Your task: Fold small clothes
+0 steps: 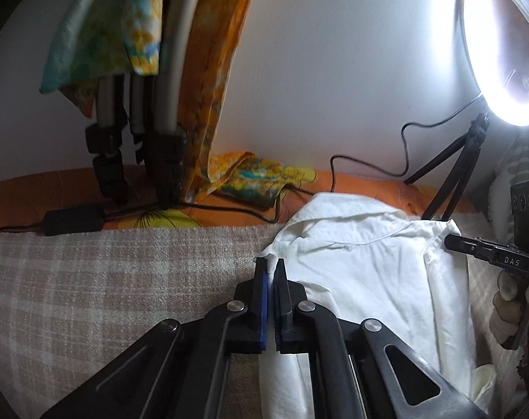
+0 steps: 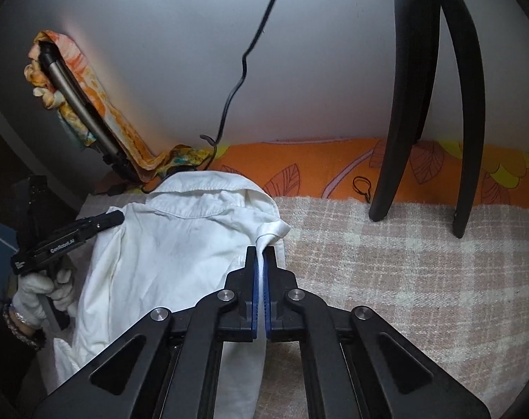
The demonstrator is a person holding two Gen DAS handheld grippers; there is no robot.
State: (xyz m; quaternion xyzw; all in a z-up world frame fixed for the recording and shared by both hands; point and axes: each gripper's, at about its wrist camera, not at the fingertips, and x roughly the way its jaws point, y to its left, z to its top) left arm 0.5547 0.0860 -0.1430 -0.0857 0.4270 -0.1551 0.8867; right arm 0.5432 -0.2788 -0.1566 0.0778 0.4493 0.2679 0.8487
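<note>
Left tongs (image 1: 271, 269): pressed together, pinching the shirt (image 1: 362, 255) by one side edge. Right tongs (image 2: 261, 256): likewise pinching the opposite edge, just under the collar. Shirt lies between both, spread on a plaid blanket (image 2: 404, 262); paired grips likely serve to carry each side inward for a fold.

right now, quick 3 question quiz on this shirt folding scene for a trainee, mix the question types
1. True or false: both grippers are shut on the white shirt.
2. What lies directly under the shirt?
A. bare wood
B. checked blanket
C. blue tray
3. What bright thing stands on a tripod behind the shirt in the left wrist view?

Key:
1. True. The left gripper and the right gripper each pinch a fold of white cloth at opposite edges.
2. B
3. A ring light.
</note>
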